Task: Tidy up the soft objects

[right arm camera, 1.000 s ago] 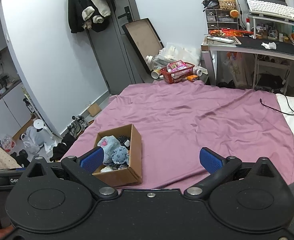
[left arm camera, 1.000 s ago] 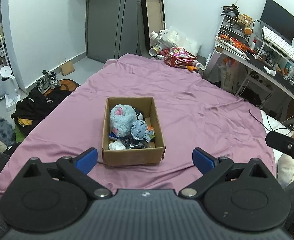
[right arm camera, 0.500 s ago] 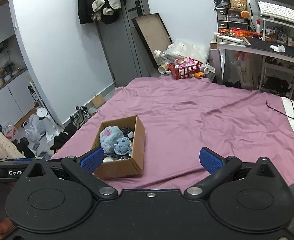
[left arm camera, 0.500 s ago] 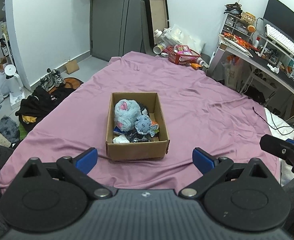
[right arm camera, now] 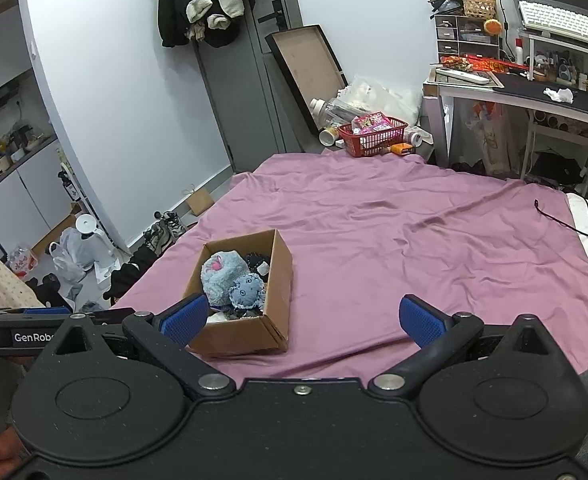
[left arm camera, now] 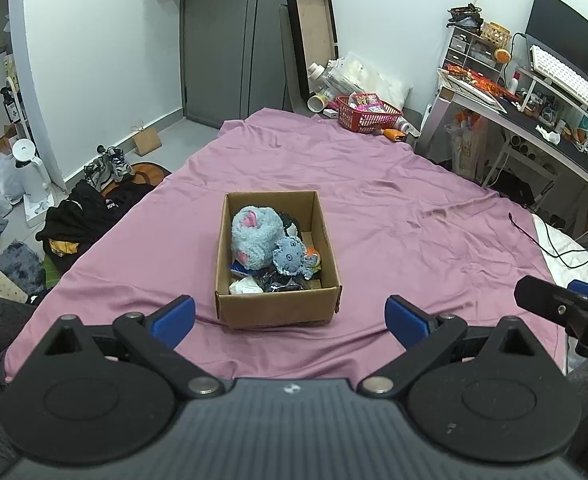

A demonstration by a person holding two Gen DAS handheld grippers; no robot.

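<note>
Left wrist view: brown cardboard box on purple bedsheet holds fluffy blue plush toys; left gripper and right gripper spread wide, empty. Fits either unpacking ahead or packing complete.

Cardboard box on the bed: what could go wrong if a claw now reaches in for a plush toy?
The cardboard box is packed: the big blue plush leans on the small one, so pulling one may drag the other out. The box rests loose on the wrinkled purple sheet and might slide or tip.
</note>
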